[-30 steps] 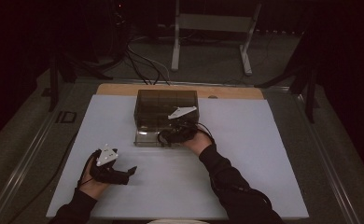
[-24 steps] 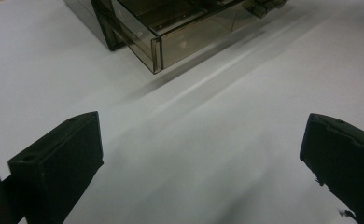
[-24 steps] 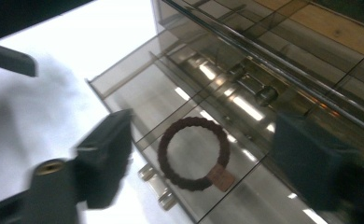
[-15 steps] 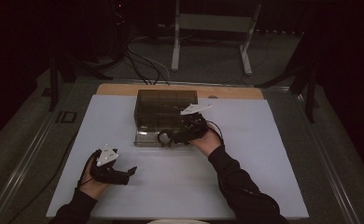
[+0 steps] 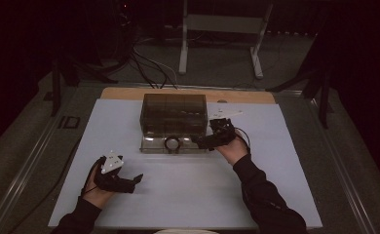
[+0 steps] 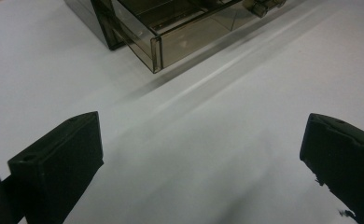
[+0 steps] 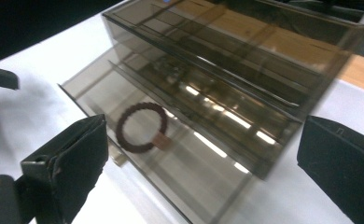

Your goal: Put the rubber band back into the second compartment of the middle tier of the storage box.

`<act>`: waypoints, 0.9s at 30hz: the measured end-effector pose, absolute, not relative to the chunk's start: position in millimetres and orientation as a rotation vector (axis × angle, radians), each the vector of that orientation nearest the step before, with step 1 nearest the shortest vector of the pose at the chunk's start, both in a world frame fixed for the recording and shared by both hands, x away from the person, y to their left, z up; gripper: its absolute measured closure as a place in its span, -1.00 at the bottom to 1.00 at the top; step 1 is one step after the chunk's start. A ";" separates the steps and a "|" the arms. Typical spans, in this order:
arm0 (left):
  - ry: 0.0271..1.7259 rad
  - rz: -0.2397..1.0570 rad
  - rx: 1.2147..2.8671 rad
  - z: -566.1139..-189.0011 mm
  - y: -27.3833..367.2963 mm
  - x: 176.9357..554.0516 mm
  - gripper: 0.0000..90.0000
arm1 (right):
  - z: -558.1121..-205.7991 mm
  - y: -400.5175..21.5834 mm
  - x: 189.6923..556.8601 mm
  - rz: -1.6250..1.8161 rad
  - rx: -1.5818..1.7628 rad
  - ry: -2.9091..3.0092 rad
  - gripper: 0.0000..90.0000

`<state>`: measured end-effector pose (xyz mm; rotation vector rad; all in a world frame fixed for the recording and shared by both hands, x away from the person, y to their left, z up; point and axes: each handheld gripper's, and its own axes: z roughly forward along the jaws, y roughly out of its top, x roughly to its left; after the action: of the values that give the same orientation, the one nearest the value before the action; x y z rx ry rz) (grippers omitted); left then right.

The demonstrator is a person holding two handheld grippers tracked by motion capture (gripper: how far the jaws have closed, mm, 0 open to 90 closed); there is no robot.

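A smoky clear box [image 5: 174,114] stands at the far middle of the white mat [image 5: 129,204], its bottom drawer [image 5: 174,144] pulled out. A dark bead ring [image 7: 140,127] lies in that drawer. The right gripper [image 5: 202,142] sits by the drawer's right end, its jaws having just opened, nothing between them. The left gripper [image 5: 135,180] rests on the mat near the person, well apart from the box, jaws wide and empty.

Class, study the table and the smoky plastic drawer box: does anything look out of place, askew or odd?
One thing: the drawer box's bottom drawer stands pulled out toward the person, with a dark beaded ring lying flat inside it. Nothing looks spilled or damaged.
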<state>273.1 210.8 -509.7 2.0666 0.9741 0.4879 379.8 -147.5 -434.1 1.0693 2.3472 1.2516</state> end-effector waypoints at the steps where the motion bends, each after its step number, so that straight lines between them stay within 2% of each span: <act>1: 0.973 0.489 2.067 -509.8 210.7 273.1 -0.98 | -433.9 -150.8 379.0 1.250 1.073 2.337 -0.95; 27: 0.975 0.487 2.069 -509.6 210.3 272.9 -0.98 | -461.2 -228.8 351.6 1.175 1.196 2.236 -0.95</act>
<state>272.9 210.3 -509.6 2.0691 0.9751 0.4872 351.6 -228.8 -461.2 1.1963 2.2360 1.1752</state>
